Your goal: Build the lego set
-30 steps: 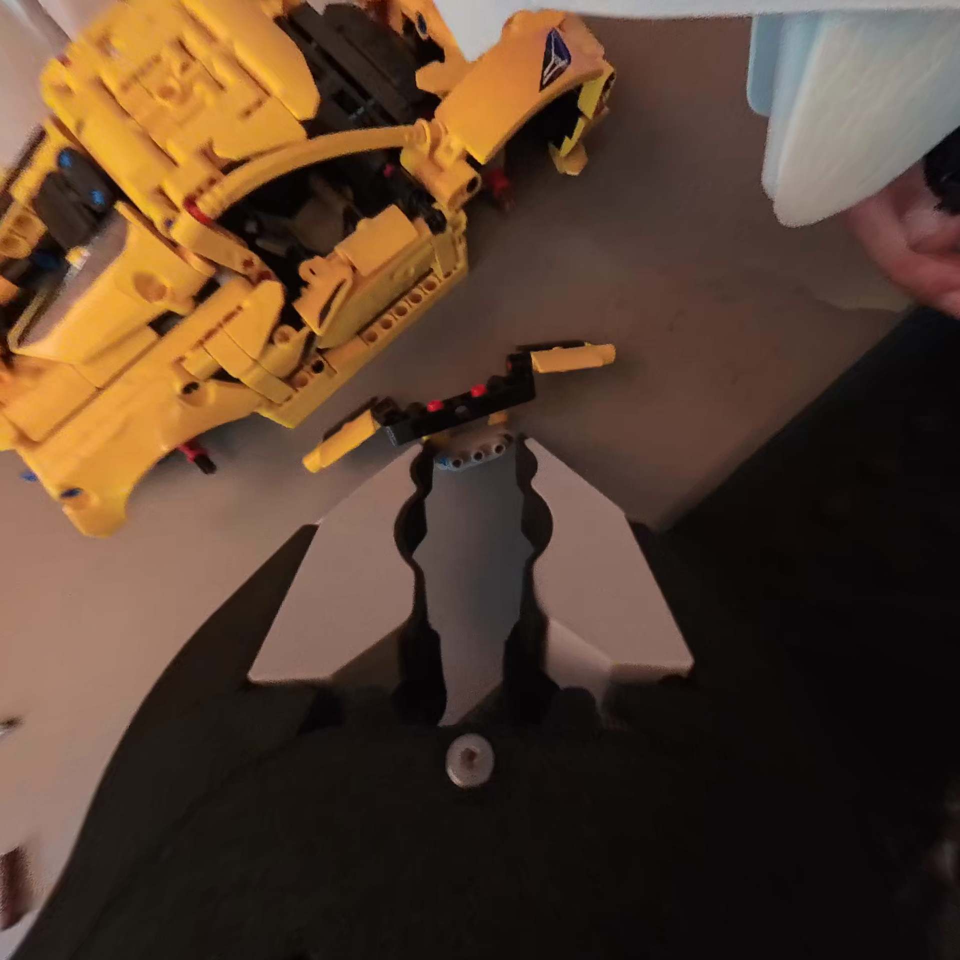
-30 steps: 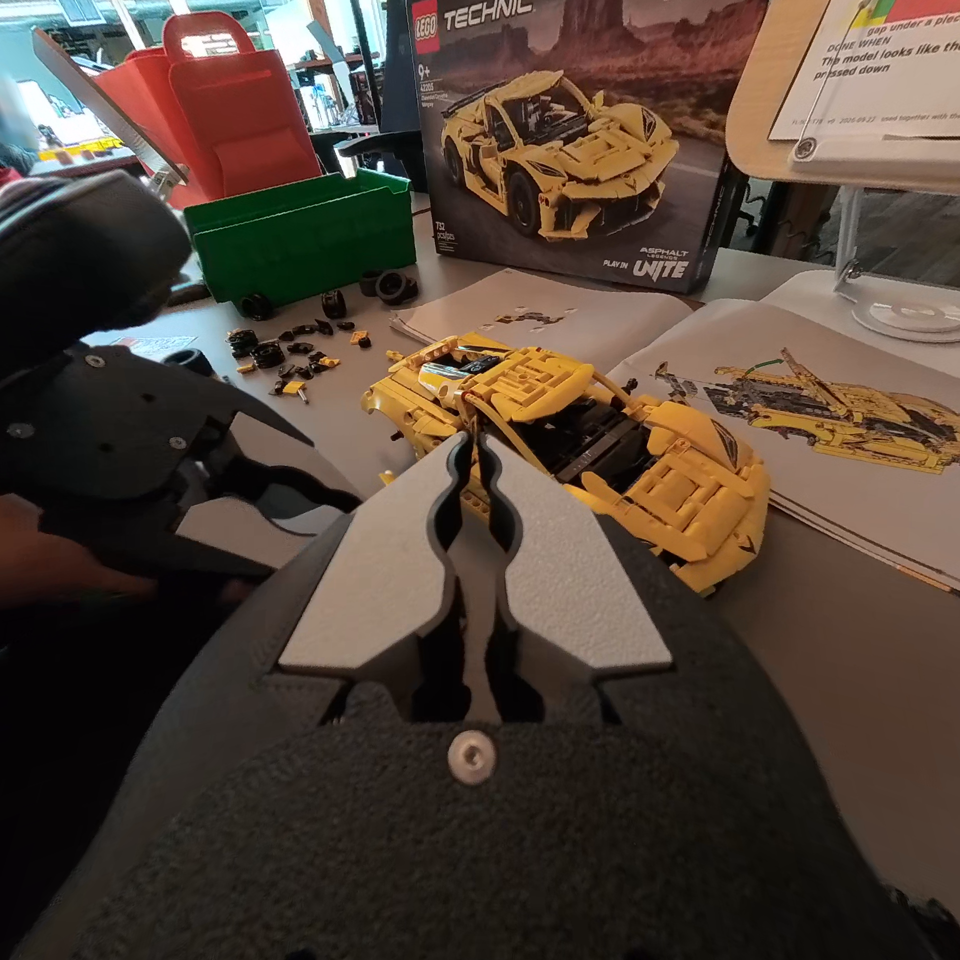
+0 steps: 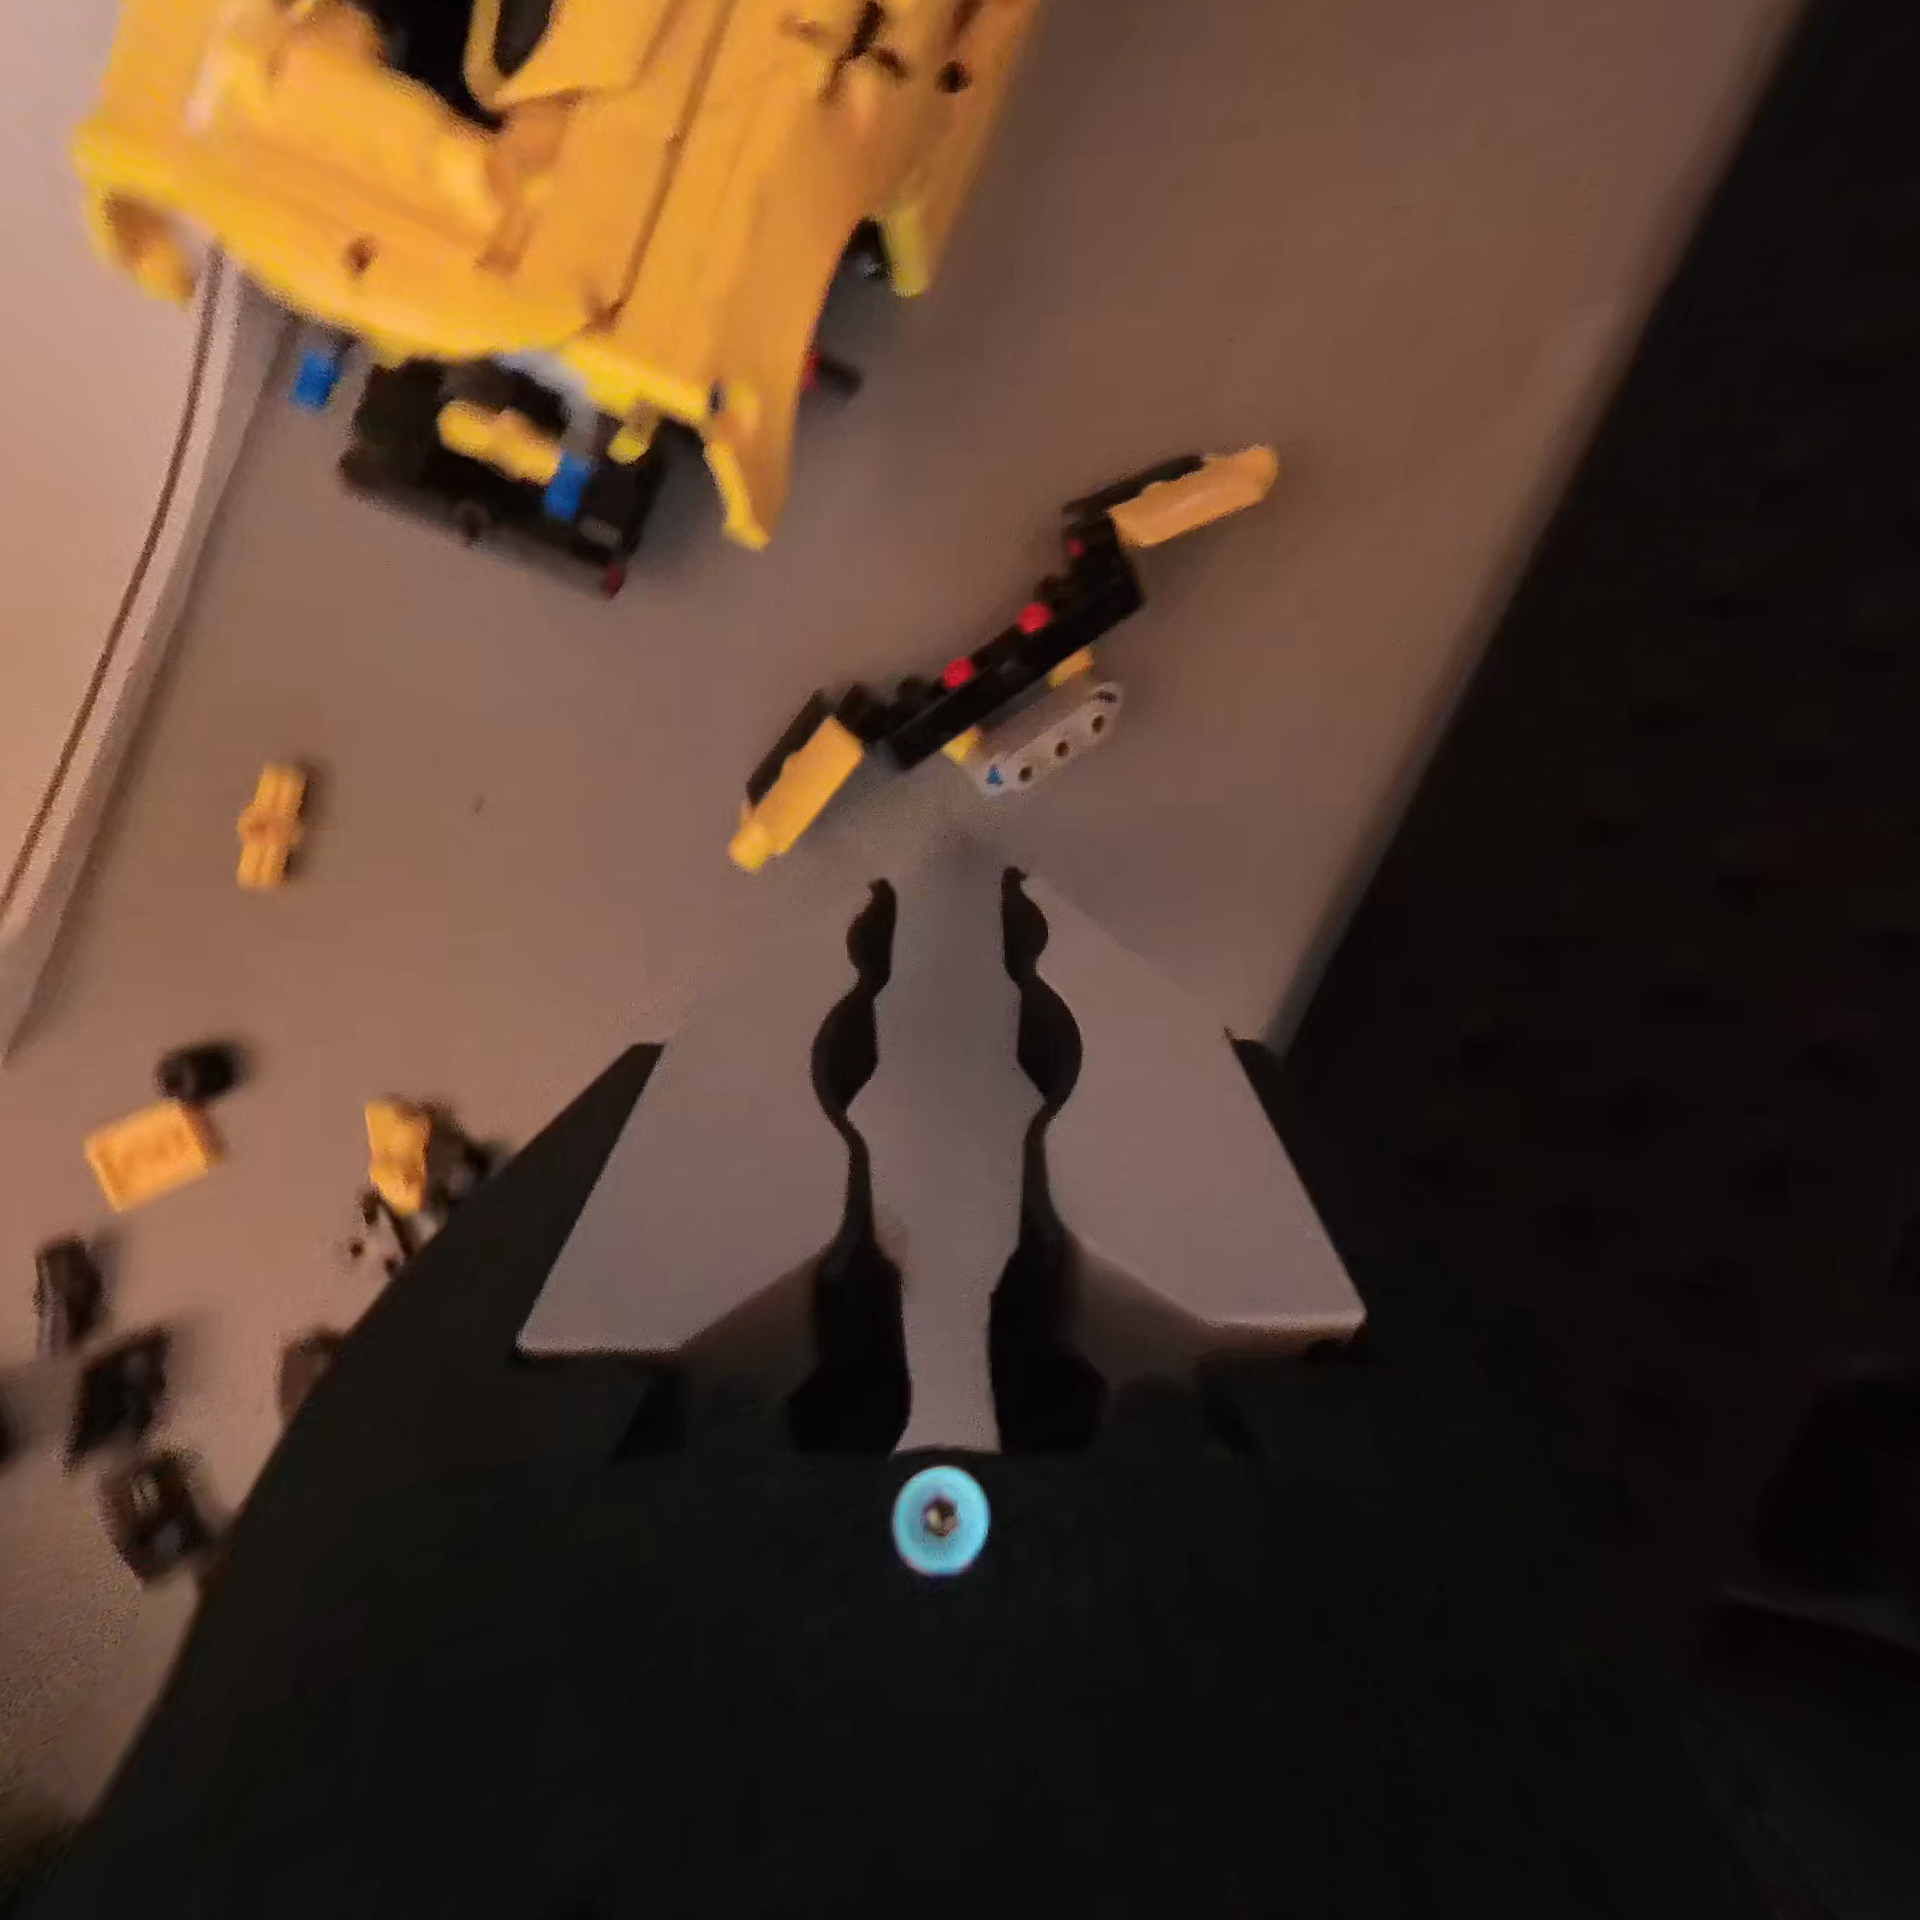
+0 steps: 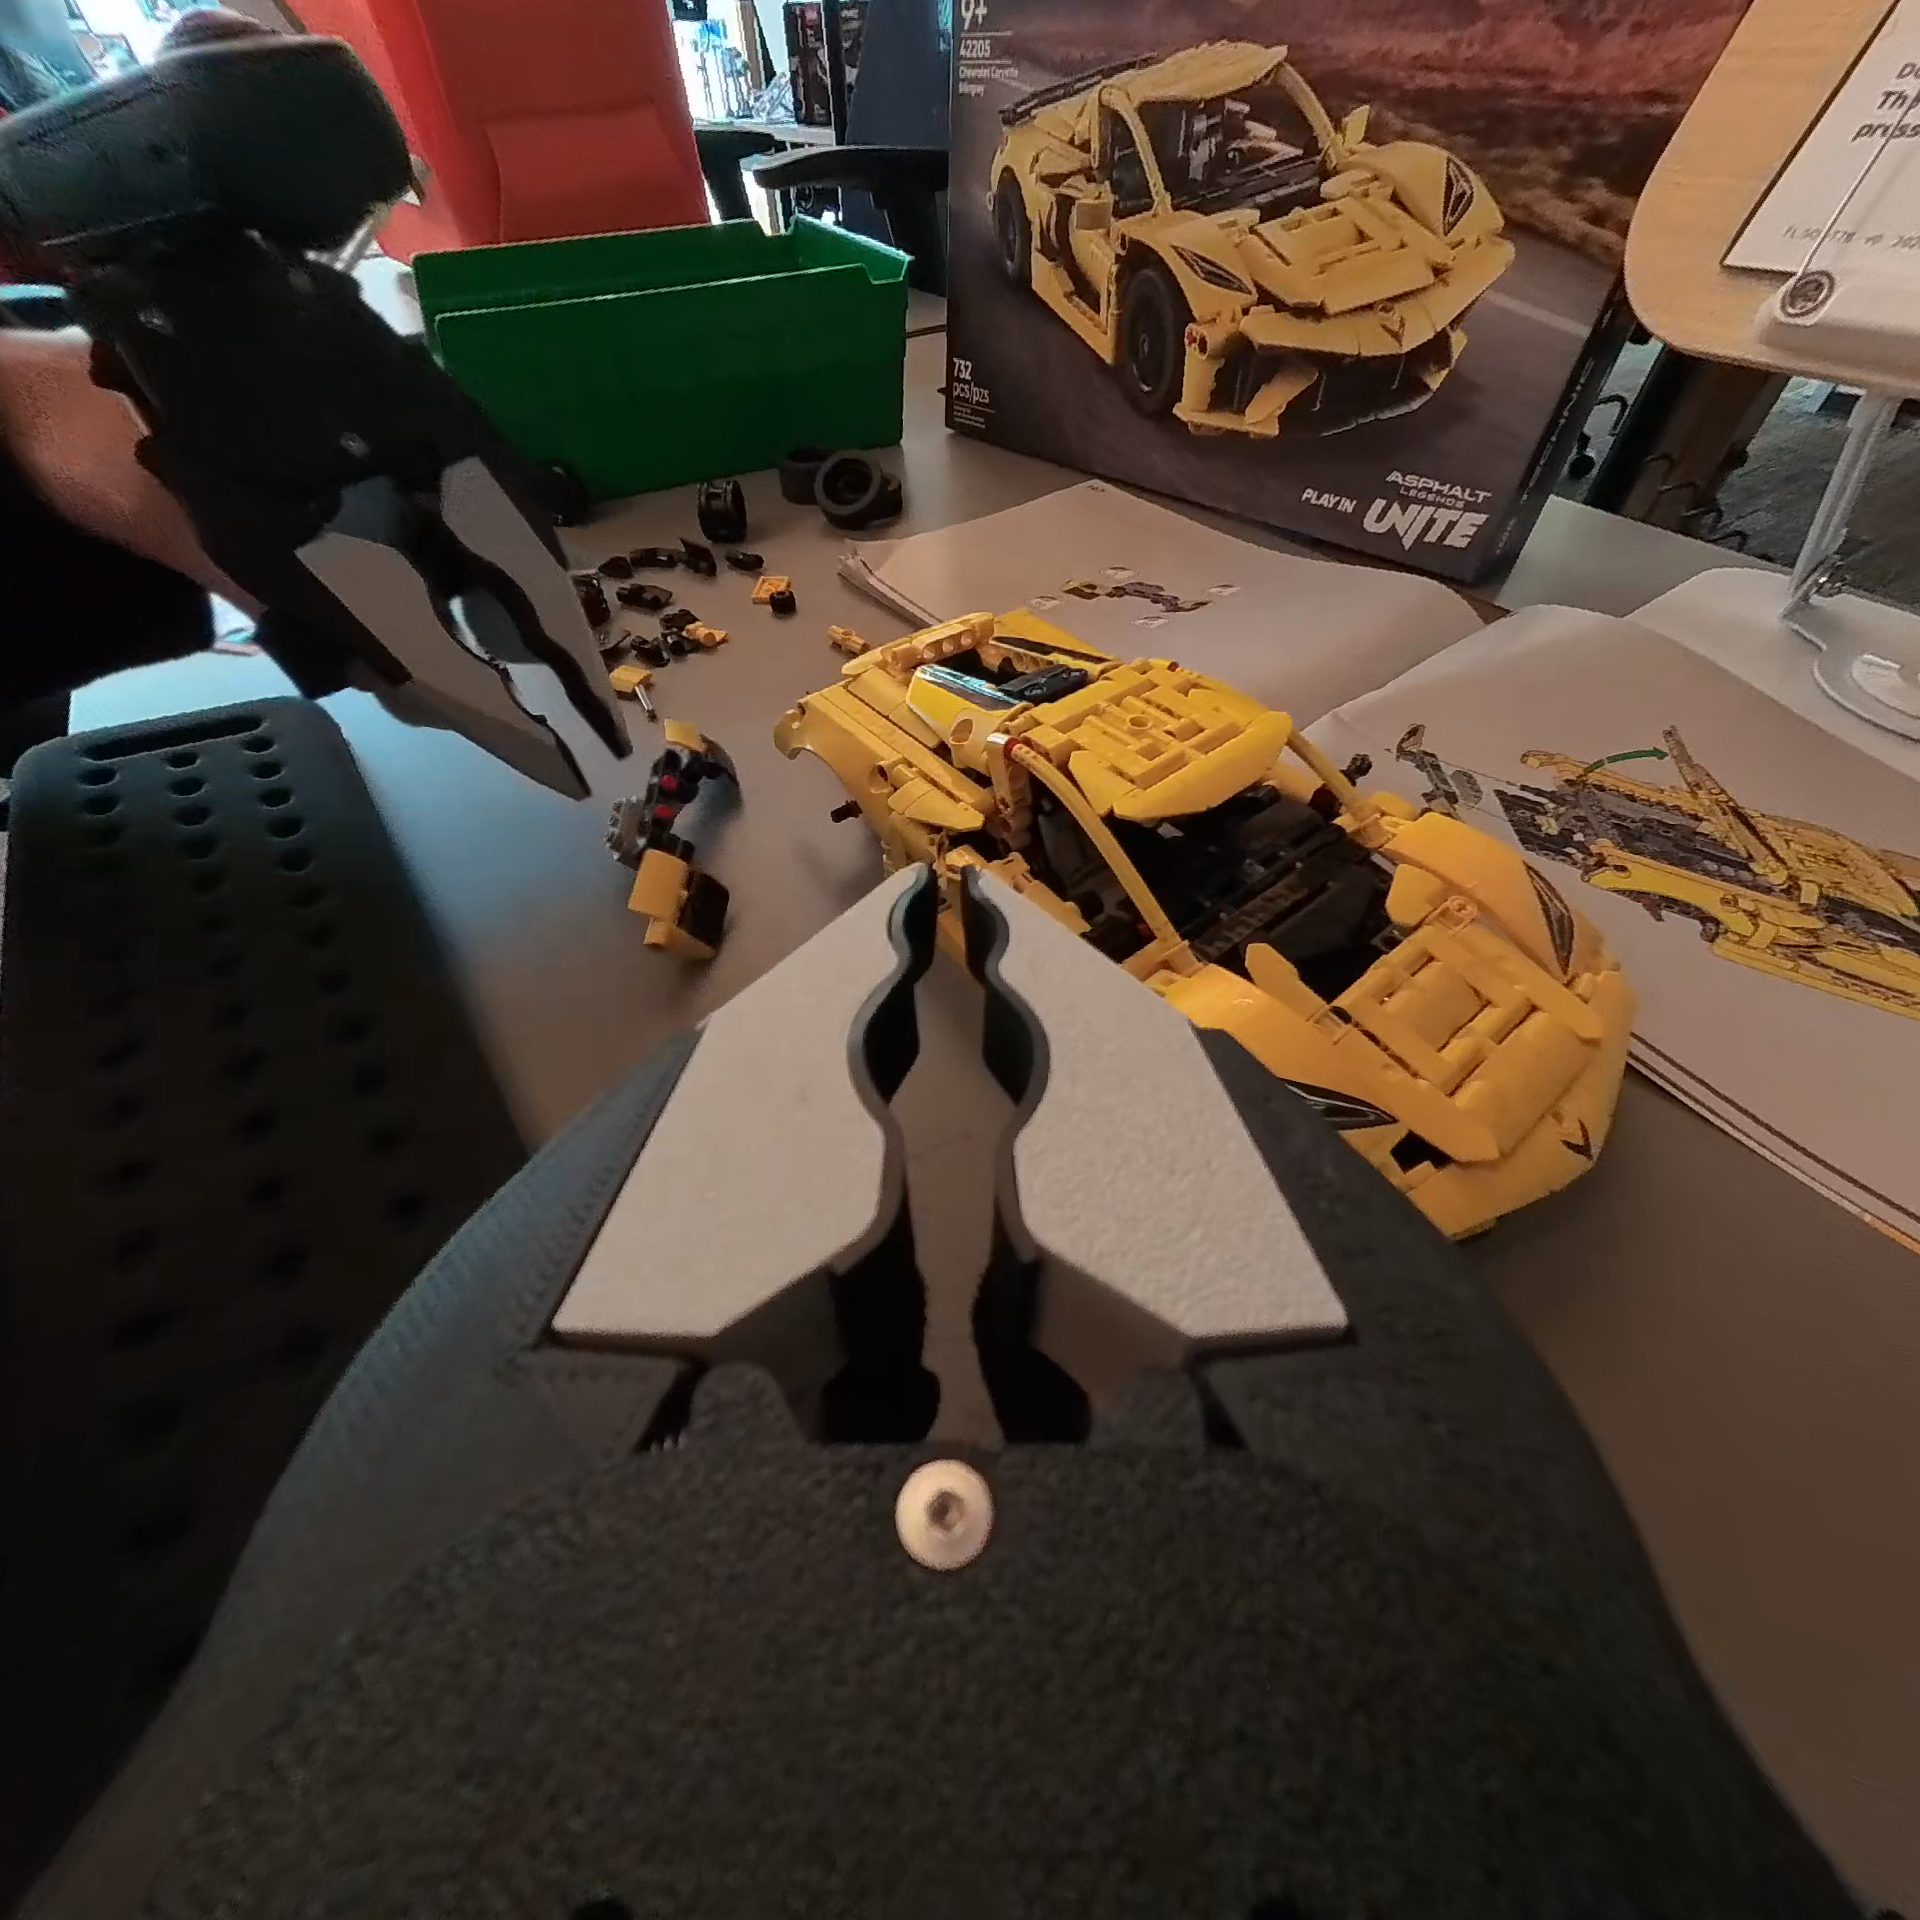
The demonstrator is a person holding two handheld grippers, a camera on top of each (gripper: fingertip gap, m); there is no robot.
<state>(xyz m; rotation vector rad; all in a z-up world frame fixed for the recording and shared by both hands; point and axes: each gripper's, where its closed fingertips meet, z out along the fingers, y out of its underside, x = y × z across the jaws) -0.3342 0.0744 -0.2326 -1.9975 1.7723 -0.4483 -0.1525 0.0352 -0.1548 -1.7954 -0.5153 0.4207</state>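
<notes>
Centre-right of the right wrist view, the yellow car model (image 4: 1195,883) sits flat on the tabletop (image 4: 1662,1351), roof open, black innards showing. Left of it lies a small black-and-yellow subassembly (image 4: 675,831), red pins showing. Further back, upper left, loose black and yellow pieces (image 4: 665,613) lie scattered.

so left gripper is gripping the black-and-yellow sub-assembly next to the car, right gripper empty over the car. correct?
Not quite. The left gripper grips nothing: its fingers are apart and the black-and-yellow sub-assembly lies on the table just ahead, as the left wrist view shows. The right gripper is empty over the car.
</notes>
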